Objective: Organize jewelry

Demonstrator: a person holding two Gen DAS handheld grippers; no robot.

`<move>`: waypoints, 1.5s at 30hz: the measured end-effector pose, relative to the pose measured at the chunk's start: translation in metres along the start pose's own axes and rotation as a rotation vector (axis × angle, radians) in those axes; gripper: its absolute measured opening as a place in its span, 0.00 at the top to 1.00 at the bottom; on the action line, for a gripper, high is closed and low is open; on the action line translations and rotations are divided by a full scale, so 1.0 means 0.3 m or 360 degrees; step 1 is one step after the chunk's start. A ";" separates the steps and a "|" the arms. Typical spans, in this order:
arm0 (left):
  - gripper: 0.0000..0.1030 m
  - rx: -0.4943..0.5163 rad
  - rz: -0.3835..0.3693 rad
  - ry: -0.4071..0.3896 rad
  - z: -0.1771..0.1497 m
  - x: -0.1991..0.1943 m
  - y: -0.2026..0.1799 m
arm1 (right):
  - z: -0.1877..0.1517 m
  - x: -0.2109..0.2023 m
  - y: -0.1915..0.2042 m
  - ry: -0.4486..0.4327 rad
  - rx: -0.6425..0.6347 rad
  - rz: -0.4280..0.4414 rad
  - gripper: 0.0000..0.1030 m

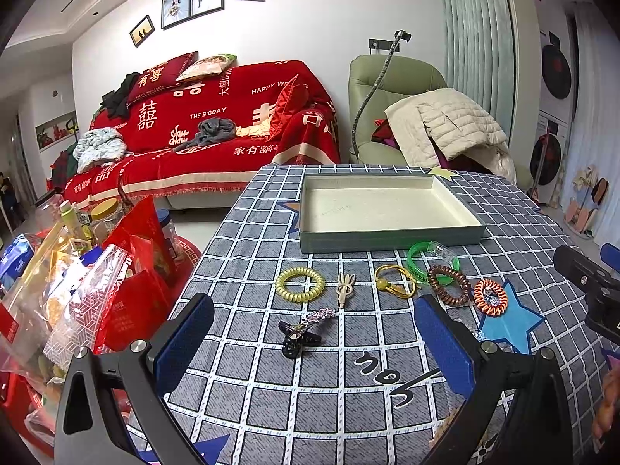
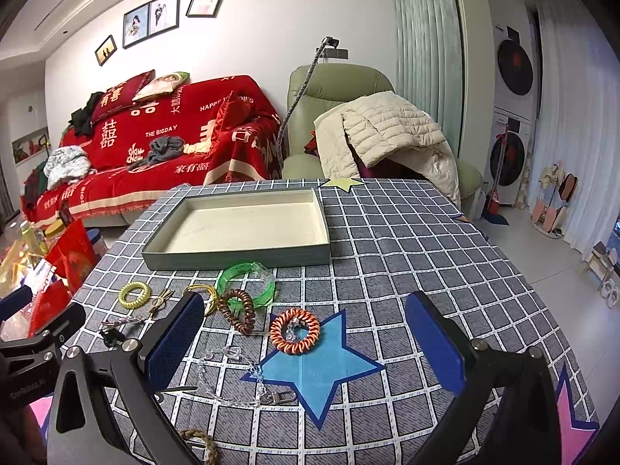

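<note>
A: Entry. Both tools hover over the checked tablecloth [image 1: 271, 387]. Left gripper [image 1: 314, 343] has its jaws wide apart, nothing between them. Right gripper [image 2: 306, 343] likewise spread, empty.

B: Where is the stock?

A: The tray [image 1: 387, 238] sits at 12 o'clock from the left gripper, its floor bare. The jewelry lies in a row just in front of its near wall: yellow coil tie [image 1: 300, 284] at 11 o'clock, beige clip [image 1: 344, 288] near 12, gold ring piece [image 1: 395, 279] at 1, green bangle [image 1: 434, 257] beyond it, overlapped by the brown coil tie [image 1: 449, 285], then the orange coil tie [image 1: 490, 296] at 2 o'clock. The rhinestone clip [image 1: 306, 323] lies across a black clip, nearest the left jaws.

B: And the right side?

A: The orange coil tie [image 2: 295, 330] lies dead ahead between the right pads, on the blue star [image 2: 321, 364]. A clear bead chain [image 2: 232, 376] trails at 8 o'clock.

B: Judgement on the step?

A: Nothing is sorted yet, I'd say. Best start is probably the orange coil: come down straight, pinch one side of the ring, lift clear before travelling to the tray at 11 o'clock. The risk I'd guess is snagging the chain or the brown coil.
</note>
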State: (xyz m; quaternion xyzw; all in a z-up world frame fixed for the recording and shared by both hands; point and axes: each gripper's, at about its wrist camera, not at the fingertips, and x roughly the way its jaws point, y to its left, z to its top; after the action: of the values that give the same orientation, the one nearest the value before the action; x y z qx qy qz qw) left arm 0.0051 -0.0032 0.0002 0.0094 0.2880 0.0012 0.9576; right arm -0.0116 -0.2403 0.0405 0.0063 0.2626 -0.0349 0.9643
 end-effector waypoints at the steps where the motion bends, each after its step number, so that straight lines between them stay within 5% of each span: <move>1: 0.00 0.0000 0.0000 -0.0001 0.000 0.000 0.000 | 0.000 0.000 0.001 -0.0001 -0.0001 0.0001 0.00; 30: 0.00 -0.0005 -0.0002 0.0046 -0.006 0.034 0.012 | -0.005 -0.001 0.006 0.0033 -0.0006 0.0006 0.00; 36: 0.00 0.0034 -0.0040 0.0110 0.021 0.089 0.029 | 0.000 0.034 0.005 0.0122 -0.0026 0.0054 0.00; 45: 0.00 0.0101 -0.0090 0.0321 0.103 0.338 0.149 | 0.046 0.225 -0.001 0.0448 -0.0044 0.0199 0.00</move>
State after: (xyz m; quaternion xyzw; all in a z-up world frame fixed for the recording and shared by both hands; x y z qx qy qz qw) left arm 0.1069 0.0417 -0.0290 0.0314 0.3828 -0.0342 0.9227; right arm 0.0534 -0.2453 0.0181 0.0140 0.3948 0.0299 0.9182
